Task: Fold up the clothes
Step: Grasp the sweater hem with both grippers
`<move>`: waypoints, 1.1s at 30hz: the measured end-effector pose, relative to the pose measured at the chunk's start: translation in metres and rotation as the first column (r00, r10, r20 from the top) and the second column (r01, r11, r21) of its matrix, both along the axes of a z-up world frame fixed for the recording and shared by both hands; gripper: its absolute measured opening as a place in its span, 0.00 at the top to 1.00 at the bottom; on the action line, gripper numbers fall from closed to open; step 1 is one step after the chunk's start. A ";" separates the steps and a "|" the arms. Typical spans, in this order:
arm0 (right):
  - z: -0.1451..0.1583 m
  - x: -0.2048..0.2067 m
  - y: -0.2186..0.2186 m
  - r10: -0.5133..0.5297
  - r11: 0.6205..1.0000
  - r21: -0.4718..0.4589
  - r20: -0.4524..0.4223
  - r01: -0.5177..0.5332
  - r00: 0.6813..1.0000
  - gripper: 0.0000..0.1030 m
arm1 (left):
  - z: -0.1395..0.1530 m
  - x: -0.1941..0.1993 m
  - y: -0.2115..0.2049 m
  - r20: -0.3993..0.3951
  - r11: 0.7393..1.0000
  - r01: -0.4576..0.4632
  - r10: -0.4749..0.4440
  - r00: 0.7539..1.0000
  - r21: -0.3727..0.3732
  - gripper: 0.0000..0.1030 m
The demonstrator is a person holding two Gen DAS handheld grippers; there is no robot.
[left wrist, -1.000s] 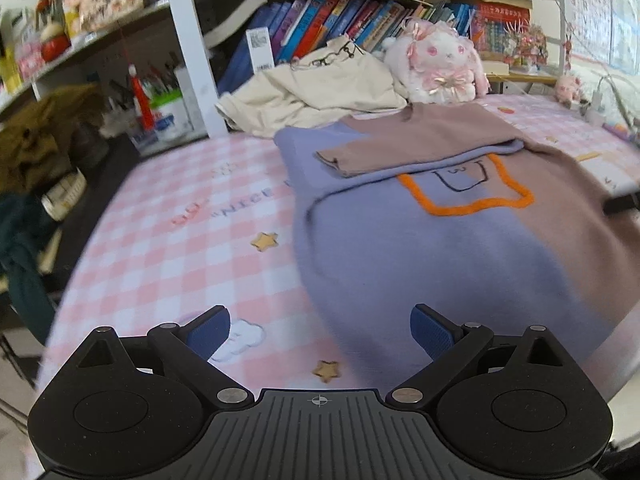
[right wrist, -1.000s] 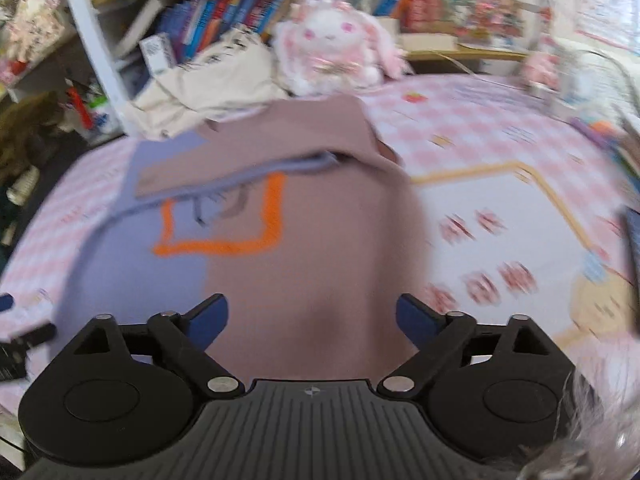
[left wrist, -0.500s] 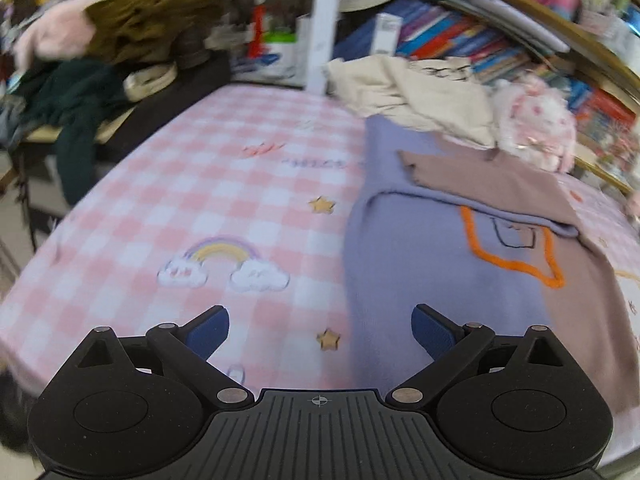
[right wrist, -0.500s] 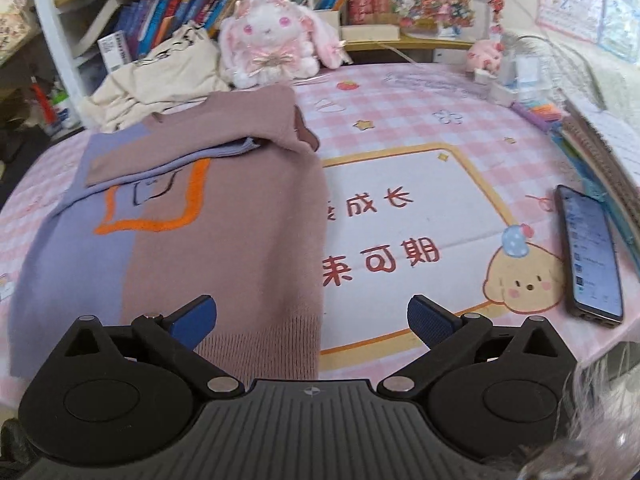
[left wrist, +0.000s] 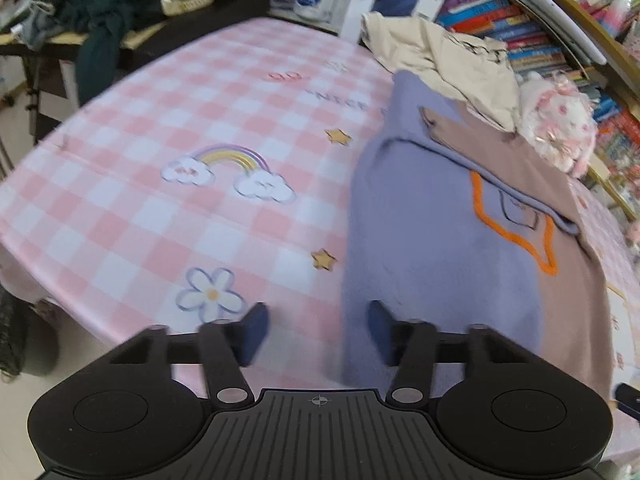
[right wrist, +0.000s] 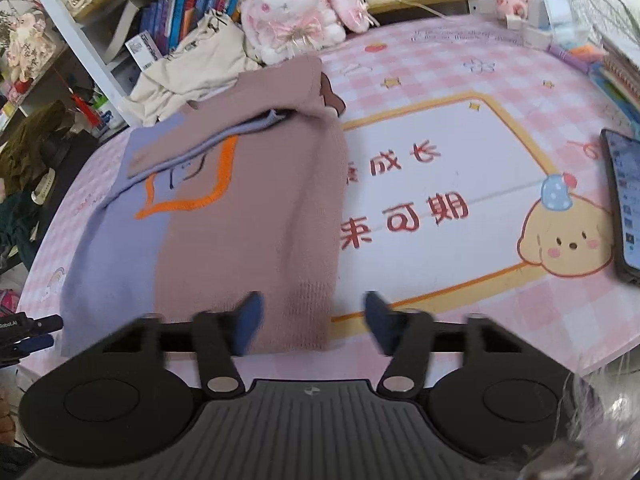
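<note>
A sweater [left wrist: 432, 240], lavender on its left half and mauve on its right, lies flat on the pink checked tablecloth [left wrist: 200, 120]. It has an orange outline on the chest, and its sleeves are folded across the top. My left gripper [left wrist: 318, 328] is open at the near hem, and the lavender corner's edge runs between its fingers. In the right wrist view the sweater [right wrist: 224, 240] reaches the table's front edge. My right gripper [right wrist: 314, 320] is open there, with the mauve corner between its blue fingers [right wrist: 250, 318].
A cream garment [right wrist: 200, 56] is bunched behind the sweater beside a plush bunny [right wrist: 296, 4], with bookshelves behind them. A phone [right wrist: 624, 200] lies at the right edge. Dark clothes [left wrist: 100, 12] hang over furniture beyond the table's left side.
Both grippers have come to the sweater's near corners at the table's front edge. Their fingers stand closer together than half a second ago. The left view has swung leftward.
</note>
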State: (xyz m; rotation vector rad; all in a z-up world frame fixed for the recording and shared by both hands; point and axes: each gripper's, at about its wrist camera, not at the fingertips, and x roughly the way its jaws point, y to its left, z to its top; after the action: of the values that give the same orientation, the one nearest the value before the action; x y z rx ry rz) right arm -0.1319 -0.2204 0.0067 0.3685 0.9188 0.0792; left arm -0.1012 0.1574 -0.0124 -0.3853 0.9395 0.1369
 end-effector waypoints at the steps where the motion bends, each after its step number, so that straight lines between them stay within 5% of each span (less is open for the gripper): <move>1: -0.002 0.001 -0.001 -0.001 1.000 0.005 -0.008 0.001 1.000 0.60 | -0.001 0.001 0.000 0.004 1.000 -0.002 0.002 1.000 -0.008 0.57; 7: -0.011 0.007 -0.003 0.002 1.000 0.013 -0.036 -0.002 0.999 0.68 | -0.002 0.011 -0.008 0.008 1.000 0.021 -0.021 1.000 -0.019 0.55; 11: -0.013 0.016 0.002 0.020 1.000 -0.015 -0.030 -0.021 0.999 0.76 | -0.002 0.019 -0.016 0.007 0.998 0.057 -0.057 0.998 -0.011 0.38; 13: -0.013 0.020 0.006 0.039 0.999 -0.033 -0.030 -0.040 0.999 0.83 | -0.002 0.023 -0.022 0.005 0.997 0.082 -0.082 0.997 0.015 0.39; 14: -0.013 0.021 0.009 0.051 0.998 -0.044 -0.030 -0.052 0.998 0.87 | -0.002 0.024 -0.024 0.004 0.995 0.095 -0.095 0.995 0.028 0.42; 15: -0.013 0.021 0.011 0.059 0.997 -0.054 -0.029 -0.060 0.998 0.88 | -0.002 0.024 -0.026 0.007 0.993 0.106 -0.106 0.994 0.042 0.65; 18: -0.008 0.021 0.014 0.055 0.995 -0.078 -0.013 -0.056 0.998 0.90 | 0.000 0.025 -0.022 -0.001 0.996 0.088 -0.088 0.996 -0.017 0.92; 20: 0.003 0.020 0.017 0.069 0.994 -0.089 0.021 -0.067 0.997 0.90 | 0.014 0.022 -0.028 0.055 0.994 0.103 -0.102 0.993 -0.018 0.93; 22: 0.007 0.023 0.018 0.085 0.995 -0.052 0.032 -0.083 0.996 0.90 | 0.027 0.019 -0.041 0.113 0.985 0.172 -0.172 0.979 0.011 0.93; 26: 0.014 0.029 0.021 0.116 0.993 0.021 0.056 -0.117 0.992 0.88 | 0.025 0.026 -0.051 0.084 0.972 0.231 -0.233 0.969 0.031 0.84; 28: 0.016 0.032 0.021 0.123 0.991 0.052 0.058 -0.126 0.991 0.84 | 0.016 0.027 -0.042 0.045 0.981 0.194 -0.193 0.980 -0.013 0.77; 30: 0.008 0.033 0.016 0.090 0.994 0.060 0.012 -0.090 0.996 0.76 | 0.009 0.025 -0.029 0.011 0.988 0.143 -0.142 0.990 -0.067 0.58; 31: 0.004 0.033 0.013 0.074 0.995 0.069 -0.004 -0.074 0.997 0.66 | 0.005 0.024 -0.023 -0.006 0.988 0.119 -0.120 0.993 -0.099 0.54; 33: -0.001 0.034 0.007 0.047 0.994 0.095 -0.025 -0.045 0.999 0.63 | -0.001 0.019 -0.010 -0.023 0.982 0.084 -0.089 0.996 -0.170 0.50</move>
State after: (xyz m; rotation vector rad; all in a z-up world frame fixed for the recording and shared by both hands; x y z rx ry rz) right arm -0.0982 -0.2133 0.0060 0.4376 0.9523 0.1607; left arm -0.0820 0.1478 -0.0133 -0.4994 0.9998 -0.0171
